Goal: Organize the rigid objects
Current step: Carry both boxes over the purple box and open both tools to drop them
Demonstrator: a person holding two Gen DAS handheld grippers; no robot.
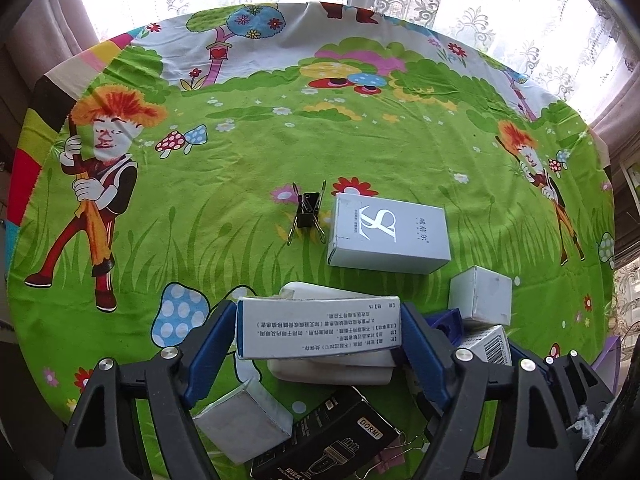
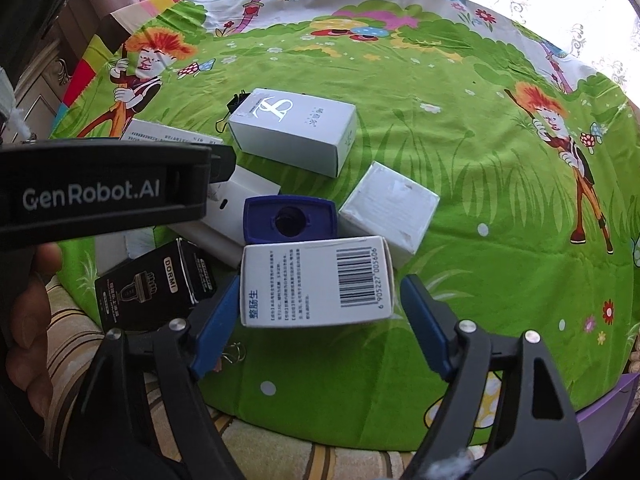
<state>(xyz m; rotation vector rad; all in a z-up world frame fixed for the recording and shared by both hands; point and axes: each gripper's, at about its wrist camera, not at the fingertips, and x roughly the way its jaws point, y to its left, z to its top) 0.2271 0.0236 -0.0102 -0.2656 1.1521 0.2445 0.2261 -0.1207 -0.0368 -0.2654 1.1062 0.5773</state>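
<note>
- Left gripper (image 1: 320,336): a text box (image 1: 318,326) sits between the blue pads, both pads touching its short ends – clamped on it. The box rides on top of a white case (image 1: 332,372).
- Right gripper (image 2: 318,312): a barcode box (image 2: 316,284) sits between the pads. Left pad meets its edge, right pad shows a sliver of gap, so jaws are apart and not biting yet.
- Barcode box lies near the table's front edge, just in front of a blue cap (image 2: 290,216) and beside a white cube (image 2: 388,210).
- Rest of the clutter: black DORMI box (image 2: 152,284) to its left, long white box (image 2: 294,130) further back, binder clip (image 1: 306,210) next to that one on the green cloth (image 1: 240,160).
- Judgement: step in hand is grasping both boxes at once.
- To do it well: finish closing the right jaws before any lift, pads centred on the short ends.
- Lift the left box straight up so the case below doesn't drag along.
- Cardboard crushes; squeeze only until it stops slipping.
- Risk: right box pivots on the one pad and knocks the cap.
</note>
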